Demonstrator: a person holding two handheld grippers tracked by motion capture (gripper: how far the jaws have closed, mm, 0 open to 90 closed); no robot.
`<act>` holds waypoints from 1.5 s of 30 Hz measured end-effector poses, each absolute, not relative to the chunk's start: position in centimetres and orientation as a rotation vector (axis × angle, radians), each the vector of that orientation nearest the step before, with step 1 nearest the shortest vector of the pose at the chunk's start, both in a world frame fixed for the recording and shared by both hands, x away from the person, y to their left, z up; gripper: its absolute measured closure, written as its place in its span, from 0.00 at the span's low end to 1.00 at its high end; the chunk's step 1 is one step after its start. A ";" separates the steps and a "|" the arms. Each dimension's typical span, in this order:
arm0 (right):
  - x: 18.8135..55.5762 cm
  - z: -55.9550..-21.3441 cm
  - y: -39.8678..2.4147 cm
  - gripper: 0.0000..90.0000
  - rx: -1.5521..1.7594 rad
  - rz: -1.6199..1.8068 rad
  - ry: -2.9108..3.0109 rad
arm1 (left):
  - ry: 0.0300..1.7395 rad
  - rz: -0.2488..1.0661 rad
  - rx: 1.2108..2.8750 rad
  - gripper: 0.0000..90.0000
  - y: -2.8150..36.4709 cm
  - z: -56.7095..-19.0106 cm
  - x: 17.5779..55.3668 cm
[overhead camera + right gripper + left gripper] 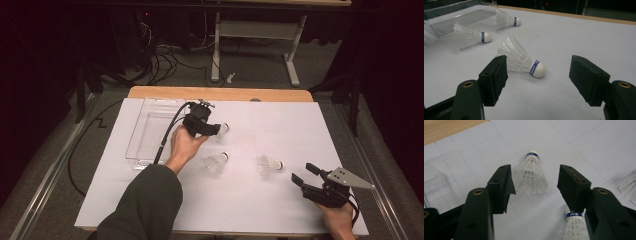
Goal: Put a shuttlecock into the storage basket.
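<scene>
Shuttlecock [524,60] nearest your right gripper [306,176] lies on its side on the white sheet, jaws wide, apart from it | middle shuttlecock [215,162] lies untouched | far shuttlecock [531,175] sits between your left gripper's [534,180] part-open jaws, pads not pressing | clear tray [145,131] just beside.

We see our left gripper [218,129] with the far shuttlecock [531,173] lying in the gap between its pads, untouched on both sides. Just to its left stands the clear tray [145,131], walling off that side. A second shuttlecock [216,161] lies close below, and a third [269,165] sits just ahead of our right gripper [304,174], between its spread jaws. The white sheet [280,120] to the right lies bare.
</scene>
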State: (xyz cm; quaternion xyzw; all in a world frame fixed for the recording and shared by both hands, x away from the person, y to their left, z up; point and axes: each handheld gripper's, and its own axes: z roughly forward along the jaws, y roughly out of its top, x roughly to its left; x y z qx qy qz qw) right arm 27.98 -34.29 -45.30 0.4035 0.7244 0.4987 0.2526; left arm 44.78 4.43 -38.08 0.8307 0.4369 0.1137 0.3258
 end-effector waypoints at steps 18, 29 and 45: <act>28.0 -45.3 -34.3 0.35 1.099 1.351 1.969 | 1.185 0.209 2.305 0.53 3.1 -38.8 46.0; 28.1 -45.3 -34.3 0.35 1.099 1.348 1.971 | 1.191 0.145 2.331 0.55 2.4 -39.5 46.7; 28.0 -45.3 -34.2 0.35 1.090 1.339 1.970 | 1.199 0.064 2.378 0.63 1.1 -40.7 47.7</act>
